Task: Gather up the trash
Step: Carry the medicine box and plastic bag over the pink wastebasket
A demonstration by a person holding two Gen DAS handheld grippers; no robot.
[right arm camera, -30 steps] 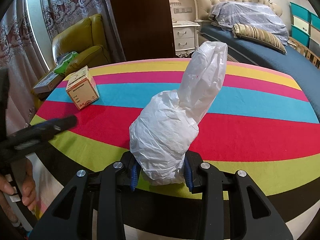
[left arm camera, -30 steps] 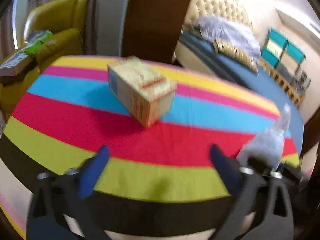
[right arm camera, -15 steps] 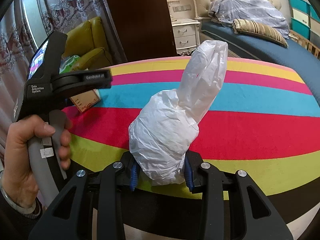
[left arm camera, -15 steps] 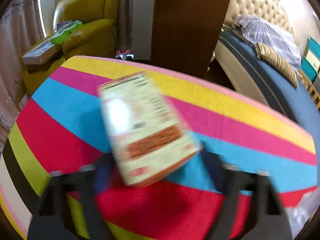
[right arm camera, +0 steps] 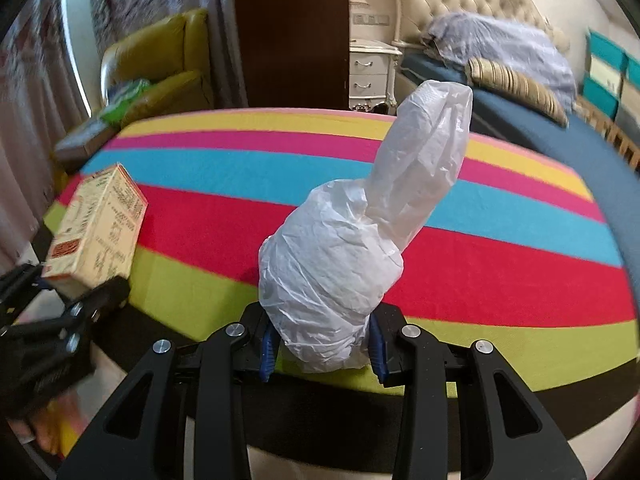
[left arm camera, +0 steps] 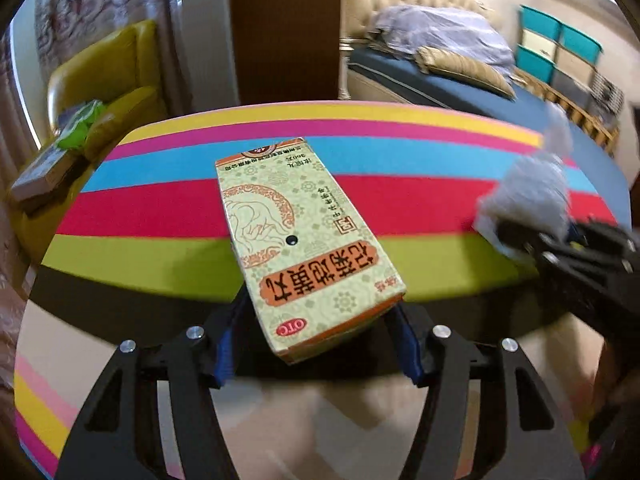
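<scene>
1. Your left gripper [left arm camera: 316,344] holds a pale green medicine box [left arm camera: 304,248] between its blue pads. Its jaws have just been closing, and they now press on the box's near end at half width. The box points toward 12 o'clock, lifted over the striped tablecloth [left arm camera: 160,216].
2. Your right gripper [right arm camera: 320,348] grips a crumpled white plastic bag [right arm camera: 344,272] with its jaws narrow. The bag's loose top leans toward 1 o'clock.
3. From the right wrist view, the box [right arm camera: 96,232] and left gripper [right arm camera: 76,296] sit at 9 o'clock. They are near the bag but apart from it.
4. From the left wrist view, the blurred bag [left arm camera: 528,196] and right gripper [left arm camera: 576,256] sit at 3 o'clock.
5. Beyond the table stand a yellow-green armchair [right arm camera: 160,68] at 10 o'clock, a dark wooden panel [right arm camera: 292,32] at 12 o'clock and a bed [right arm camera: 520,92] at 2 o'clock.
6. The striped cloth between box and bag lies bare.
</scene>
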